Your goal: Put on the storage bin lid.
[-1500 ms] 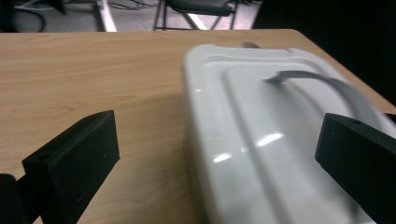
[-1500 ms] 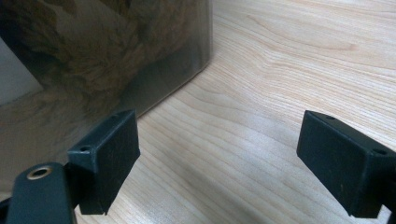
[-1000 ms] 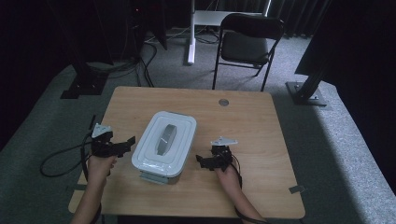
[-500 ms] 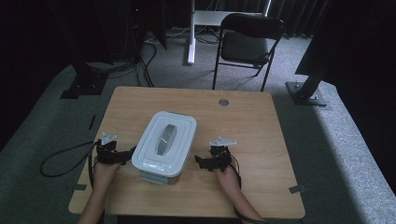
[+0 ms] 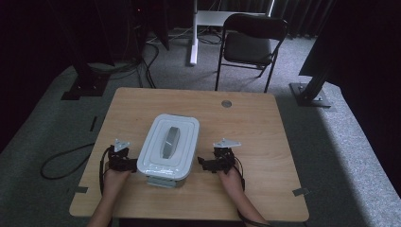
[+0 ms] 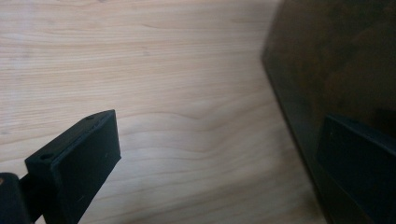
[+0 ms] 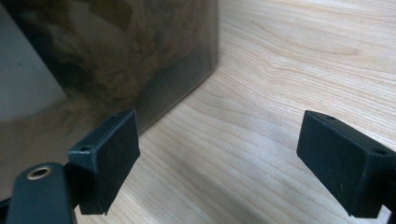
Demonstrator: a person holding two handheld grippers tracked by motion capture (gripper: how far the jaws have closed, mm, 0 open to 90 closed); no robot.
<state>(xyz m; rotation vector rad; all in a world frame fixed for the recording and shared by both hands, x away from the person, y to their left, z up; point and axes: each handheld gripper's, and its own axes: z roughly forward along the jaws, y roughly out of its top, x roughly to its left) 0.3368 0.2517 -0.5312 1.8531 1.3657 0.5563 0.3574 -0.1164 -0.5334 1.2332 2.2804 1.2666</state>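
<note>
change: left gripper (image 5: pixel 124 162) now moved in against box (image 5: pixel 169 146) at 9 o'clock | right gripper (image 5: pixel 213 163) waiting at 3 | fingers: both wide open, empty | next: likely two-sided grasp on bench (image 5: pixel 246 118)

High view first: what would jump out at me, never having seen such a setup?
A white lidded container sits at the near middle of the wooden table. A person's hands flank it, the left gripper close against its side, the right gripper a little apart, jaws open. Behind the table stands a dark folding chair.
</note>
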